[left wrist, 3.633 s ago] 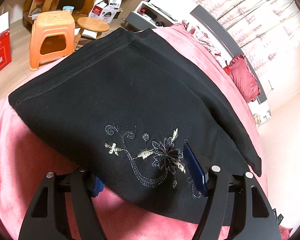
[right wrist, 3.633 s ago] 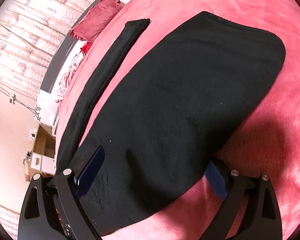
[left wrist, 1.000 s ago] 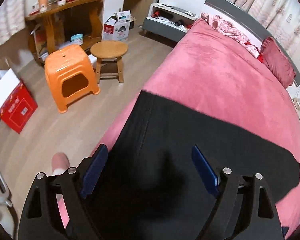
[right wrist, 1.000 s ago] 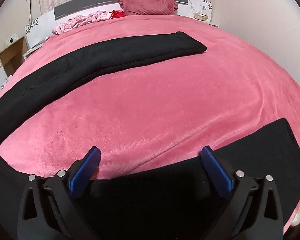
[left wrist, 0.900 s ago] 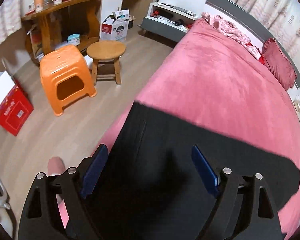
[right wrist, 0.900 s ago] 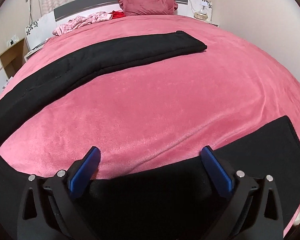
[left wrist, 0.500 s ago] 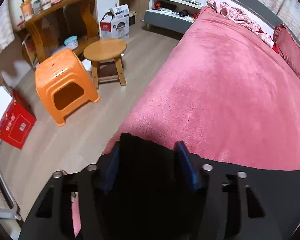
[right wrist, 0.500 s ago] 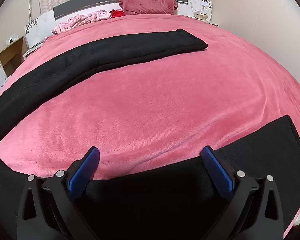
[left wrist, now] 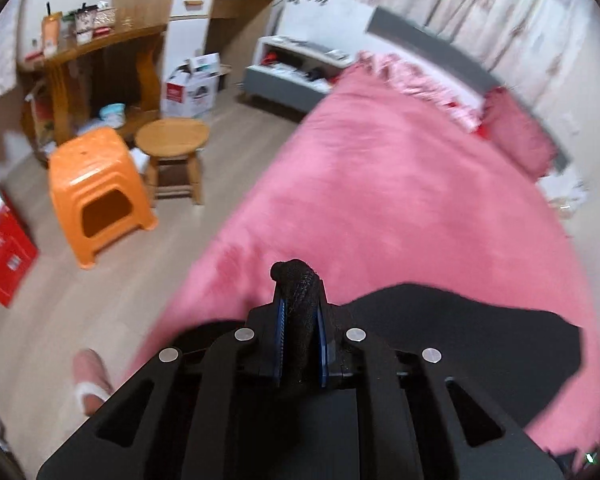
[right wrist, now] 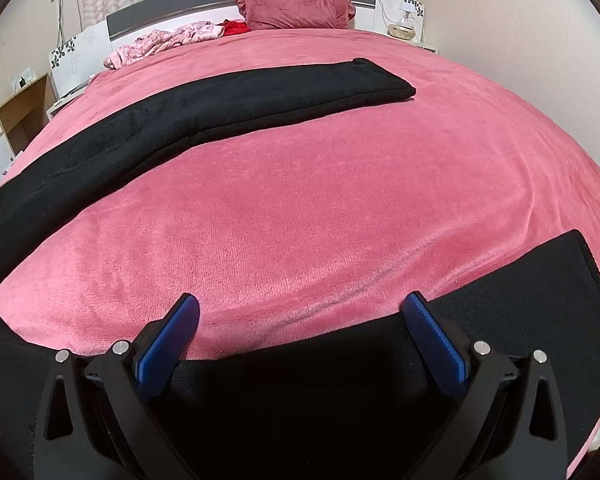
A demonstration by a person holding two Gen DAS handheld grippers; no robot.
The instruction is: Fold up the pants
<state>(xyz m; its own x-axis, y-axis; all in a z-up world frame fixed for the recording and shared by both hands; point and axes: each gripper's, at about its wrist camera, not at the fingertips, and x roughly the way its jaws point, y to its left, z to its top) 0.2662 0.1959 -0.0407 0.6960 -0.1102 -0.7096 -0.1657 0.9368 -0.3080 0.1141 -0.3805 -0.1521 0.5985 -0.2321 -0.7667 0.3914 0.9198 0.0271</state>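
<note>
Black pants (right wrist: 228, 104) lie spread on a pink bed (right wrist: 320, 208). One leg stretches toward the pillow; the other leg (right wrist: 520, 320) runs along the near edge under my right gripper. My left gripper (left wrist: 300, 320) is shut on a bunched fold of the pants (left wrist: 300, 300) near the bed's left edge; the black cloth (left wrist: 480, 340) trails to the right. My right gripper (right wrist: 300, 336) is open, its blue pads (right wrist: 168, 344) straddling the near leg's edge.
An orange plastic stool (left wrist: 96, 192) and a round wooden stool (left wrist: 172, 148) stand on the floor left of the bed. A red box (left wrist: 4, 256), a wooden desk (left wrist: 88, 76) and cartons are behind. A red pillow (right wrist: 296, 4) and pink clothes (right wrist: 164, 40) lie at the headboard.
My left gripper has closed on the pants' edge and bunched the cloth between its pads. My right gripper has stayed open and hardly moved.
</note>
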